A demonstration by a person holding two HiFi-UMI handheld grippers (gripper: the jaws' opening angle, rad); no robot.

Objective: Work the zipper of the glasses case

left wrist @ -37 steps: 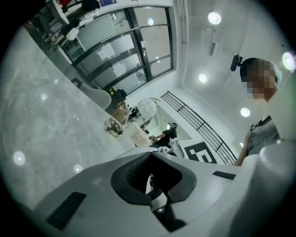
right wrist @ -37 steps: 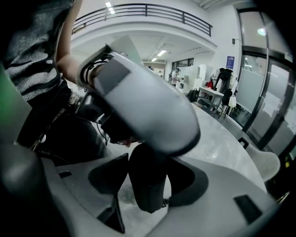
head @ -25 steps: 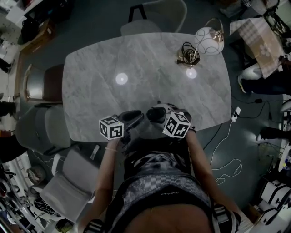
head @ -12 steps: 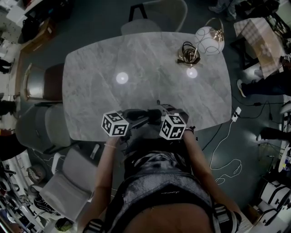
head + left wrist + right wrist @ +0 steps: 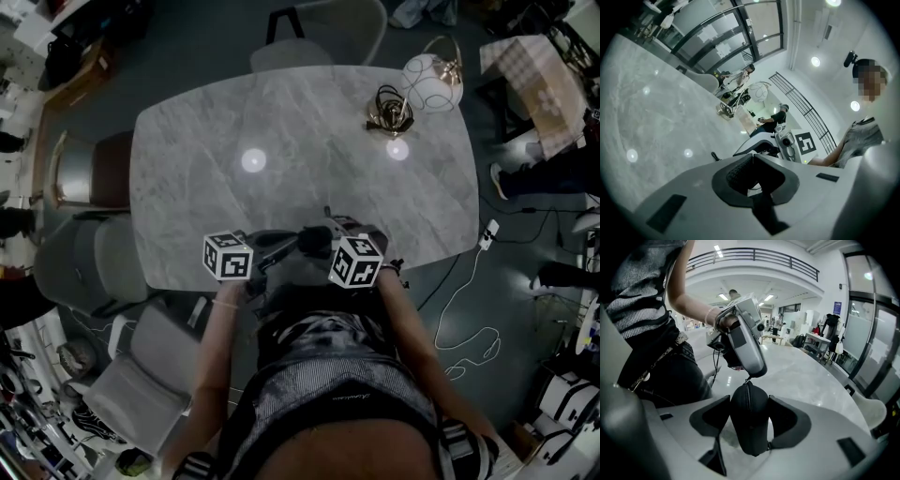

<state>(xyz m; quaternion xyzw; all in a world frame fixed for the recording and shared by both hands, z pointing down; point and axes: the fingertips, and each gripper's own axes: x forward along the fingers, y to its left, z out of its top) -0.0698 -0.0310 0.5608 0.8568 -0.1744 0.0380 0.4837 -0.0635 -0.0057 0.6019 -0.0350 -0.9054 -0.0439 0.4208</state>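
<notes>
Right gripper view settles the holding side. The right hand-held gripper (image 5: 749,417) is clamped on the black glasses case (image 5: 749,439), with a pad against each flank. The case stands end-up with its zipper line (image 5: 748,401) facing the camera, over the near edge of the counter (image 5: 820,376). I cannot tell whether the case rests on the counter or is held just off it.

The change is on the other side. The left hand-held gripper (image 5: 751,157) has just been closing its jaws, which stood wider half a second ago, and in the left gripper view the tips now meet. That view shows nothing thick between them. In the right gripper view the left tool's nose sits right at the top end of the case, and the small zipper pull (image 5: 746,379) seems to run up into it. I read that as a pinch on the pull.

In the head view the left marker cube (image 5: 229,256) has barely shifted since the earlier pictures. The case is still at the lower middle of the frame, between the two tools.

So the grasp looks freshly made and the drag not yet started. The seam in view appears fully joined. The next move would be to draw the pull along the track while the right side braces, and a thin pull could slip out of the pinch.
</notes>
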